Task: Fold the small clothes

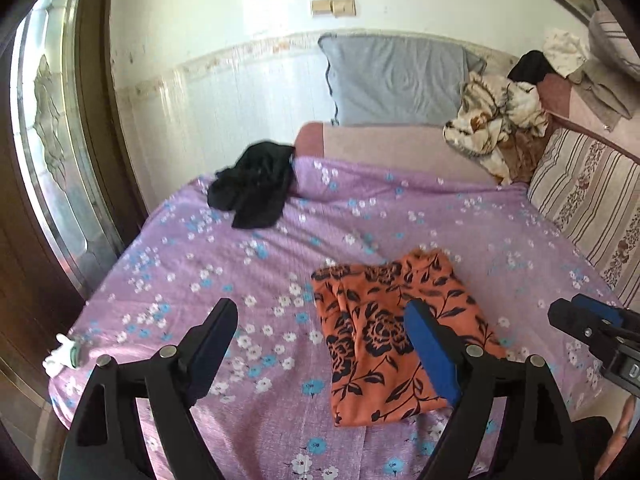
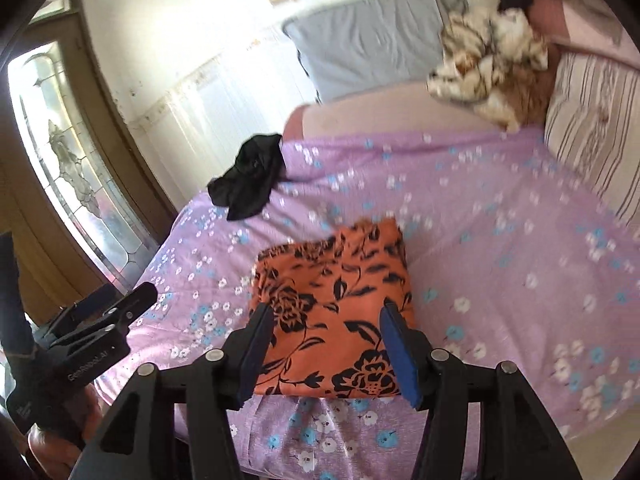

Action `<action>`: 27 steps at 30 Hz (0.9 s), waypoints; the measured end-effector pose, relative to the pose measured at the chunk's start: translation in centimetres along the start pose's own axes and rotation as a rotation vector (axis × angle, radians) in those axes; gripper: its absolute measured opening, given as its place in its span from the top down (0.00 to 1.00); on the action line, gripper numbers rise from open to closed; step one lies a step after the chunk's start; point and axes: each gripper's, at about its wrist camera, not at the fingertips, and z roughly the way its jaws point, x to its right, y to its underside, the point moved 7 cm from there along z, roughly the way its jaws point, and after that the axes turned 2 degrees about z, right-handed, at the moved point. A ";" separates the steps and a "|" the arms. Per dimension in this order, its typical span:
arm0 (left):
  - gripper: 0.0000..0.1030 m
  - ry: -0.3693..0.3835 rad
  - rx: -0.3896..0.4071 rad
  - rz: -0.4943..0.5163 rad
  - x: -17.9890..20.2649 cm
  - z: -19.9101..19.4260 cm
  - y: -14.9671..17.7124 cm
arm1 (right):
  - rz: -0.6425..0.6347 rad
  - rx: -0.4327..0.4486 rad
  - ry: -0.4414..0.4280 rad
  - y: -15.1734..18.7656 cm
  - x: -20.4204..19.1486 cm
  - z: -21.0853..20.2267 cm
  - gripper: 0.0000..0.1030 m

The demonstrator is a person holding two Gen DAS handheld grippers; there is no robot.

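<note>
The bed [image 1: 280,420], spread with a lilac flowered sheet, is taken as the landmark. Against the wall at its far end a grey pillow [image 1: 396,80] is propped. At its far right corner a cream and brown patterned blanket [image 1: 496,128] lies bunched. On its near half, toward the near edge, the orange flowered garment [image 1: 384,344] is laid in a compact rectangle, apparently already folded. At its far left corner a black garment [image 1: 256,184] is left crumpled, well apart from the orange one. At its near left edge a small white item [image 1: 60,356] rests; what it is cannot be told.

The left gripper [image 1: 320,340] is held above the near part of the bed with its jaws spread wide and nothing between them. The right gripper [image 2: 326,344] is held over the near edge of the orange garment, jaws parted and clear of the cloth, nothing grasped.

The step in hand is judged to be the handover from the finished piece to the next. It is done well if the folded rectangle is left undisturbed, the black garment is brought to an open stretch of the bed, and it is spread flat and taken by two corners before any fold is made.

No container is seen in either view; the clothes are kept directly on the bed.
</note>
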 end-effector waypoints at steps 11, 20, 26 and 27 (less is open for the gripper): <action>0.00 -0.046 0.082 -0.007 -0.1 -4.4 -1.8 | -0.091 0.111 0.001 -0.7 -2.7 -4.9 0.38; 0.00 -0.039 0.038 0.023 0.5 -3.6 -1.5 | -0.068 0.066 0.009 0.1 -1.6 -3.0 0.38; 0.00 -0.020 0.051 0.005 0.2 -3.4 -1.6 | -0.074 0.058 0.014 0.1 -1.5 -2.4 0.38; 0.00 -0.019 0.057 0.004 0.1 -3.3 -1.6 | -0.073 0.052 0.014 0.1 -1.5 -2.1 0.38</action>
